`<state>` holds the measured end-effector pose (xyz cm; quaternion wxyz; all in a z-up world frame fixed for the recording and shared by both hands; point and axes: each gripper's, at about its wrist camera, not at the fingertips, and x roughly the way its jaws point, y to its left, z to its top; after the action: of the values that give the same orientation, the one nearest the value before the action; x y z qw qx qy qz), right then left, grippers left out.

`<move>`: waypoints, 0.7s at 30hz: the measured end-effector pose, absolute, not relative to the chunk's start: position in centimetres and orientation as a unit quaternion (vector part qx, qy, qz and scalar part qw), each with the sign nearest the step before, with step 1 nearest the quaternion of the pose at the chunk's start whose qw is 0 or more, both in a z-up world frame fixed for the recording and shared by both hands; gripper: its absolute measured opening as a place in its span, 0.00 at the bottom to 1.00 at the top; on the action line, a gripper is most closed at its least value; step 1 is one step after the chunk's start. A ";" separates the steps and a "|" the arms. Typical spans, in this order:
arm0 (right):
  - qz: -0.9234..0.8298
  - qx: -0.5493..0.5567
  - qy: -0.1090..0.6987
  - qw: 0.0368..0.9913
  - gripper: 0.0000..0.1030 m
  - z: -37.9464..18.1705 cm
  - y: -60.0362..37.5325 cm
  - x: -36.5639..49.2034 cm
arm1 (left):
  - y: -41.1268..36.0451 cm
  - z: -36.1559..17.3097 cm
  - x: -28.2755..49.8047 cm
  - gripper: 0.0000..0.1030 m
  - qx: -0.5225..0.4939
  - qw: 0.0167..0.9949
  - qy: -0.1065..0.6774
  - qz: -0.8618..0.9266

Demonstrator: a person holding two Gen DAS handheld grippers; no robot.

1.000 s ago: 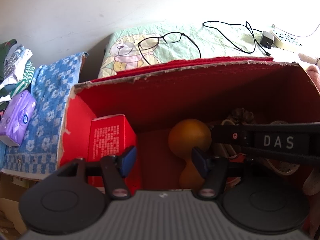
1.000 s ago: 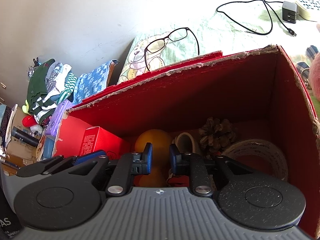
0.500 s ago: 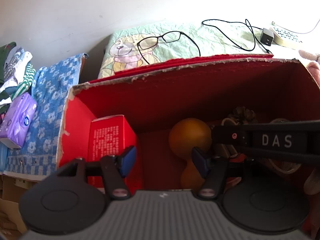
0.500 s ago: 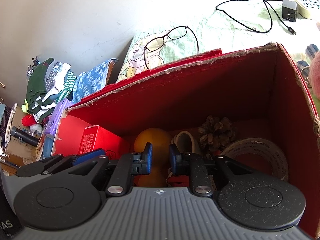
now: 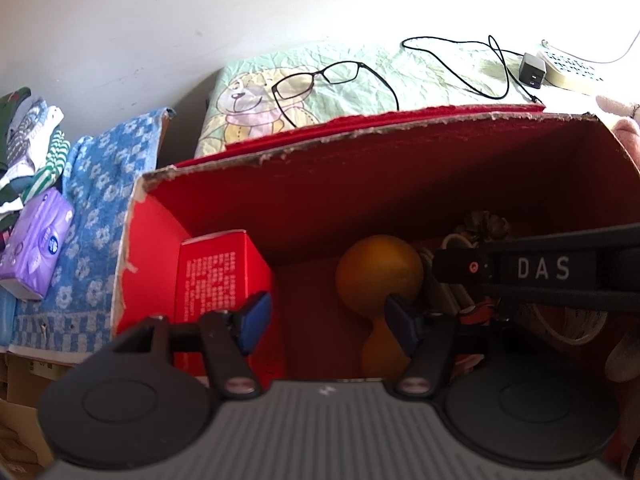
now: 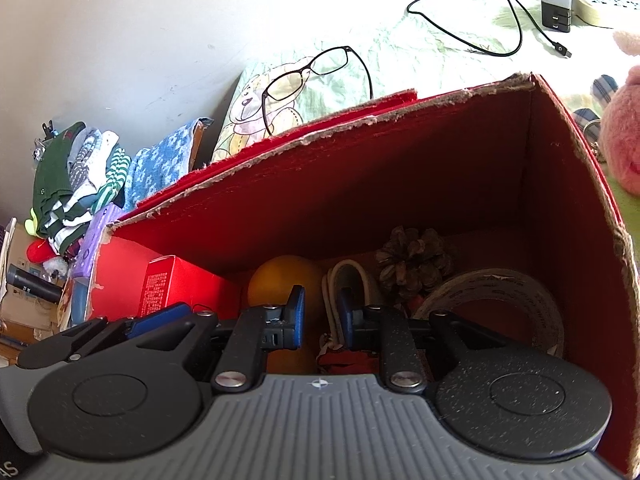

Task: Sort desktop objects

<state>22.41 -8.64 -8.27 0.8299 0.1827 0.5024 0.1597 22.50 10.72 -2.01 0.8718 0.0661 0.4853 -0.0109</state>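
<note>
A red cardboard box (image 5: 400, 168) (image 6: 400, 168) holds a small red carton (image 5: 216, 272) (image 6: 160, 288), an orange gourd-shaped object (image 5: 378, 268) (image 6: 280, 284), a pine cone (image 6: 412, 260), a white coiled item (image 6: 344, 280) and a roll of tape (image 6: 500, 300). My left gripper (image 5: 326, 316) is open and empty above the box's inside, between carton and gourd. My right gripper (image 6: 322, 316) hangs over the box with its jaws a narrow gap apart and nothing between them; a red item (image 6: 344, 360) lies below it.
Black glasses (image 5: 316, 80) (image 6: 304, 76) lie on a bear-print cloth (image 5: 256, 112) behind the box. A charger with cable (image 5: 532, 70) (image 6: 556, 4) sits at back right. A blue towel (image 5: 100, 184), purple tissue pack (image 5: 36, 248) and folded clothes (image 6: 76, 184) are left. A pink plush (image 6: 620, 144) is right.
Both grippers have risen and pulled back slightly over the box. The right gripper's jaws have spread slightly. The objects in the box have not moved.
</note>
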 end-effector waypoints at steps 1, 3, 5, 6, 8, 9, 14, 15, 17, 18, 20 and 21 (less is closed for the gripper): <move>0.158 0.184 0.502 0.830 0.21 -8.3 -8.7 22.4 | 10.6 -2.0 22.5 0.66 0.069 0.871 0.486 -0.010; 0.154 0.185 0.500 0.832 0.21 -8.2 -8.7 22.3 | 10.6 -2.1 22.5 0.66 0.073 0.871 0.486 -0.011; 0.151 0.183 0.496 0.835 0.21 -8.1 -8.7 22.3 | 10.6 -2.1 22.6 0.66 0.073 0.870 0.487 -0.012; 0.150 0.181 0.494 0.837 0.21 -8.1 -8.7 22.3 | 10.5 -2.1 22.6 0.66 0.074 0.870 0.487 -0.011; 0.150 0.180 0.494 0.837 0.21 -8.1 -8.7 22.2 | 10.5 -2.1 22.6 0.66 0.076 0.870 0.487 -0.011; 0.150 0.180 0.495 0.837 0.21 -8.1 -8.7 22.3 | 10.5 -2.1 22.7 0.66 0.077 0.869 0.488 -0.010; 0.154 0.182 0.498 0.834 0.21 -8.1 -8.7 22.3 | 10.4 -2.3 22.8 0.66 0.083 0.867 0.491 -0.012; 0.156 0.183 0.498 0.833 0.21 -8.1 -8.7 22.3 | 10.4 -2.3 22.8 0.67 0.084 0.867 0.492 -0.013; 0.159 0.185 0.498 0.832 0.21 -8.1 -8.8 22.3 | 10.4 -2.3 22.8 0.68 0.085 0.865 0.494 -0.015; 0.159 0.186 0.498 0.832 0.21 -8.2 -8.8 22.3 | 10.4 -2.3 22.8 0.69 0.085 0.865 0.495 -0.016; 0.160 0.190 0.502 0.828 0.21 -8.3 -8.8 22.5 | 10.4 -2.3 22.9 0.70 0.085 0.863 0.497 -0.020; 0.160 0.192 0.505 0.826 0.21 -8.3 -8.8 22.6 | 10.4 -2.3 22.9 0.72 0.085 0.863 0.498 -0.022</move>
<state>22.55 -8.84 -8.32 0.8263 0.1919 0.5048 0.1598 22.93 10.43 -2.33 0.8626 0.0850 0.4983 -0.0225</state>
